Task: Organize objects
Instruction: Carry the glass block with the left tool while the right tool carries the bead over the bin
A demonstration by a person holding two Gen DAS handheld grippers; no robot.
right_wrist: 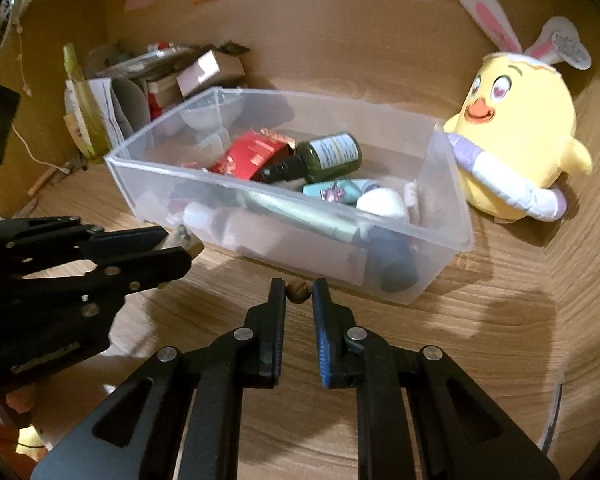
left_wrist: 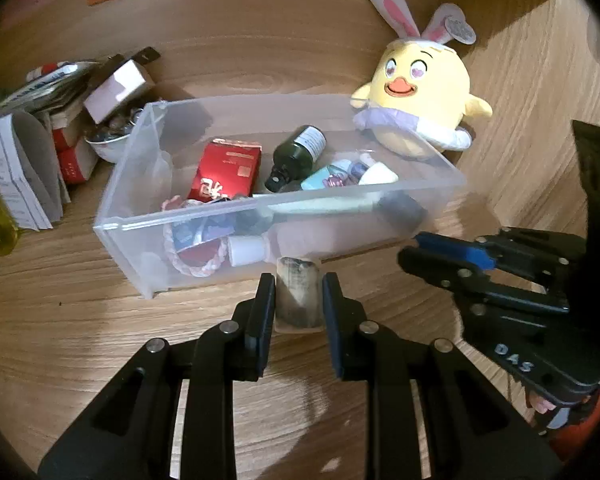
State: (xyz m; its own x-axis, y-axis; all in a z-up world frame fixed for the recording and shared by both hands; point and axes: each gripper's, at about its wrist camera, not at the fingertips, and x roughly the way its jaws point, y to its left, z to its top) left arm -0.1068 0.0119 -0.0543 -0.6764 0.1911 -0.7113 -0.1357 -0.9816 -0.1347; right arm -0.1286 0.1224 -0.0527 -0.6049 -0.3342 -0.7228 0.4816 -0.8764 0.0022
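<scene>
A clear plastic bin stands on the wooden desk and holds a red packet, a dark green bottle, a teal tube and other small items. My left gripper is shut on a small clear packet with dark contents, just in front of the bin's near wall; it also shows in the right wrist view. My right gripper is shut on a small brown nut-like ball close to the bin's front. It appears in the left wrist view.
A yellow chick plush with bunny ears leans right of the bin. A pile of boxes, papers and a bowl sits left of it. Wooden walls close the back and right.
</scene>
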